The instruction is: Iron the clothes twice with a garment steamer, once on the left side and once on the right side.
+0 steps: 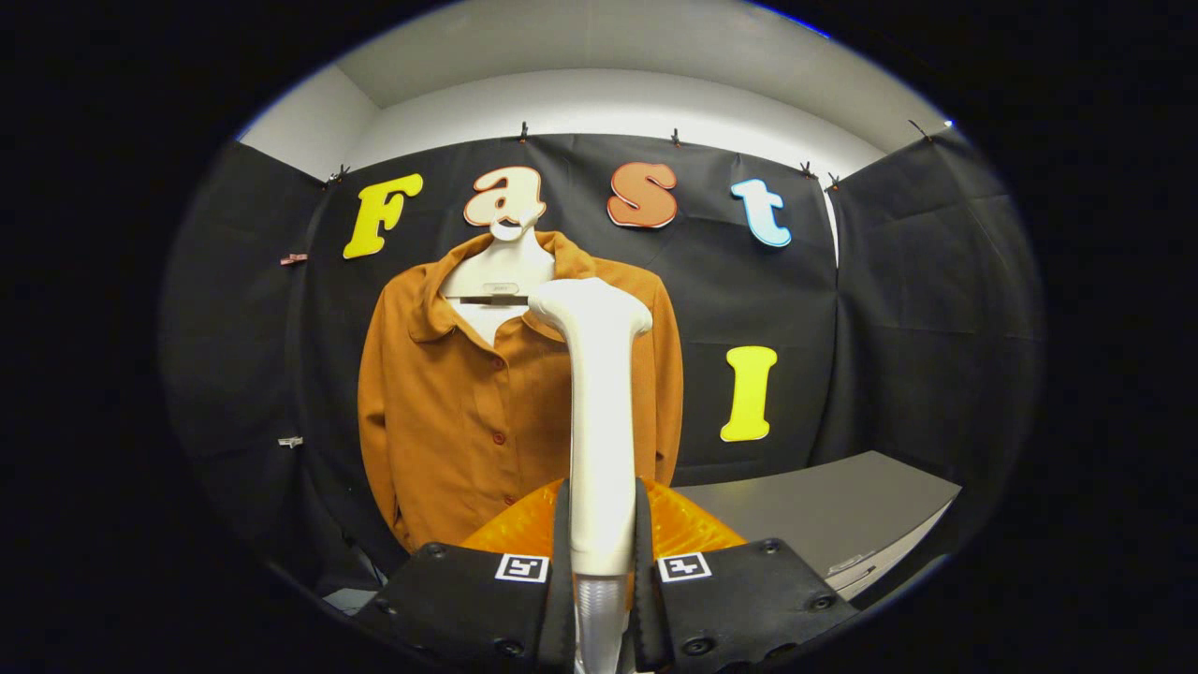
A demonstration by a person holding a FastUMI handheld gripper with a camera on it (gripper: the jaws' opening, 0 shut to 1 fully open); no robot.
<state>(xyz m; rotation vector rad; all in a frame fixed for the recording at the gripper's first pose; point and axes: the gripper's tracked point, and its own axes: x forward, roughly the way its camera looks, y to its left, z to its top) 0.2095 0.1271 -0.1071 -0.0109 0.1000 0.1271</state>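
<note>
Shirt (pixel 449 412): orange-brown, buttoned, collar open; hangs on a pale hanger (pixel 499 271) against the booth wall, beyond the fingers and somewhat to their left.
Garment steamer (pixel 599 412): white; handle upright between the fingers, head at the top turned left toward the shirt's collar and right shoulder, in front of the shirt; whether it touches the cloth cannot be told.
Gripper (pixel 600 571): level, pointing straight ahead at the shirt; fingers drawn narrow, one pressed to each side of the steamer's lower handle, holding it.
Orange body (pixel 674 529): ribbed, translucent, just behind the fingers at the handle's base.
Worktop (pixel 824 510): grey, beyond the fingers to their right, below the wall.
</note>
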